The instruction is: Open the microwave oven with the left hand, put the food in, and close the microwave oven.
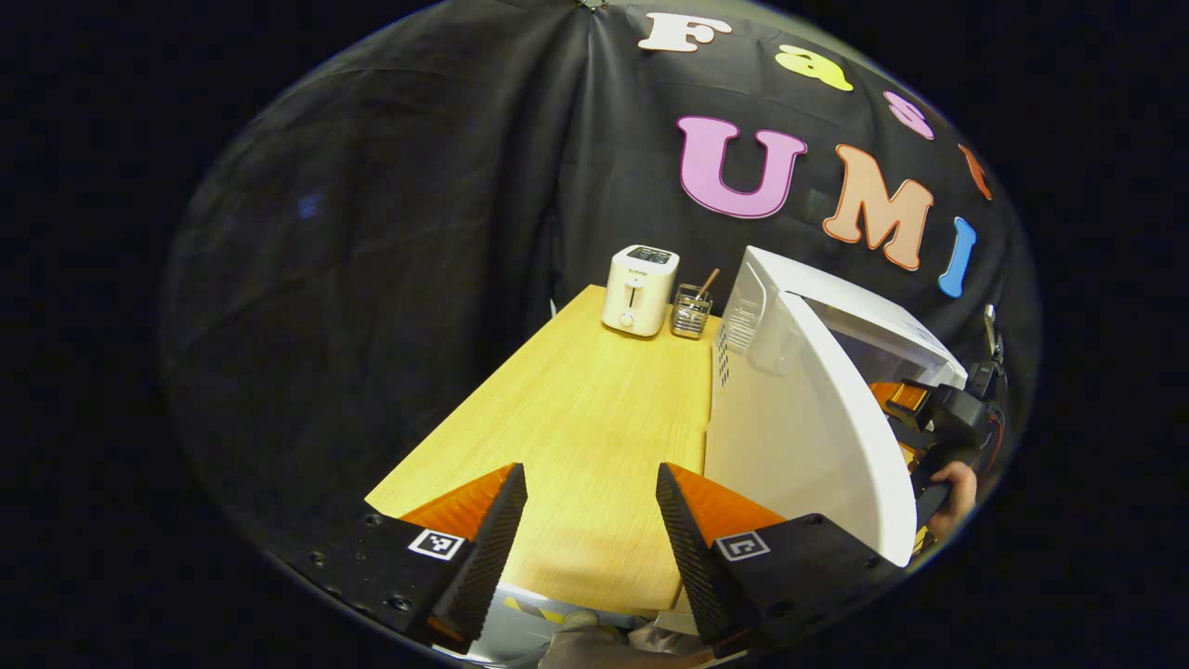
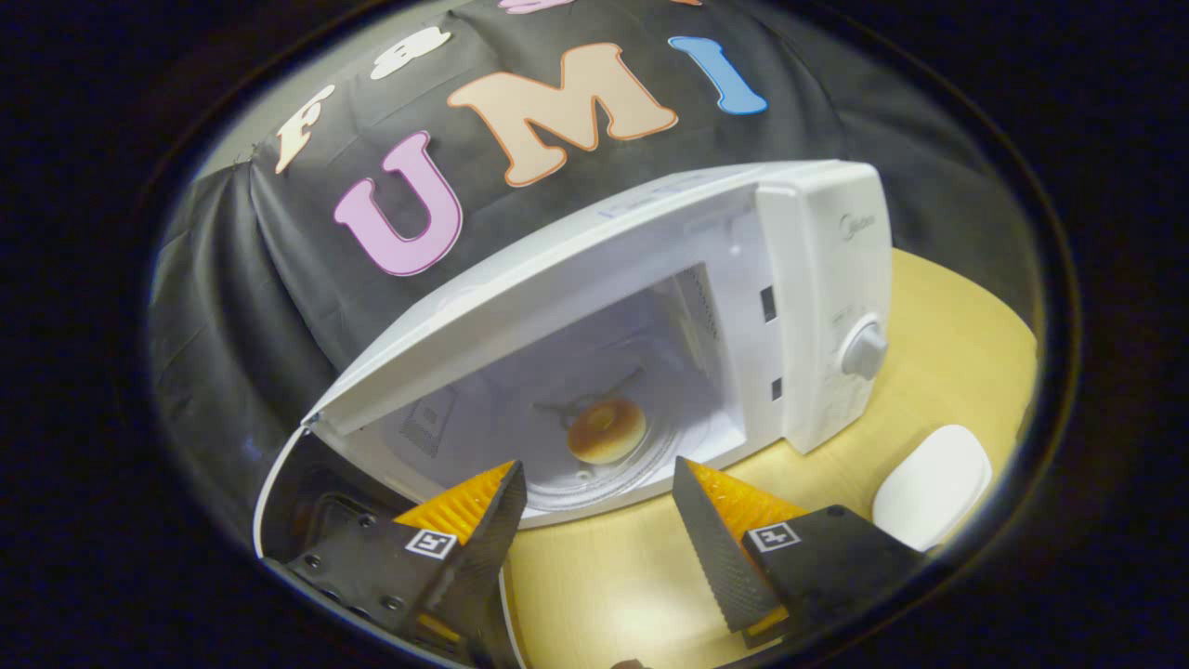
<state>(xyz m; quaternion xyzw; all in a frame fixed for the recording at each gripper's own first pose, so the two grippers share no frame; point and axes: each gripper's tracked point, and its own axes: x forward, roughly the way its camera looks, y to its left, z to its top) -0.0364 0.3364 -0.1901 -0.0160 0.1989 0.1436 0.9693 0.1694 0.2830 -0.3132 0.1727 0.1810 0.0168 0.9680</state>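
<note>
On the turntable: bun-like food (image 2: 606, 430) sits inside the microwave (image 2: 817, 307).
Left claw (image 1: 591, 520): released, empty, beside the open door (image 1: 817, 437).
Right claw (image 2: 599, 520): released, empty, facing the cavity.
Risk: swinging the door shut could catch the right claw.
Nearby: toaster (image 1: 639, 289), utensil holder (image 1: 691, 312), white dish (image 2: 931, 486) on the tabletop (image 1: 576, 437), none blocking.

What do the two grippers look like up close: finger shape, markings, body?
Left gripper: two wedge-shaped fingers with ribbed inner faces, on a dark bolted body, a square black-and-white tag at each finger base. Right gripper: same build, same tags. A bare hand holds it in the left gripper view.
</note>
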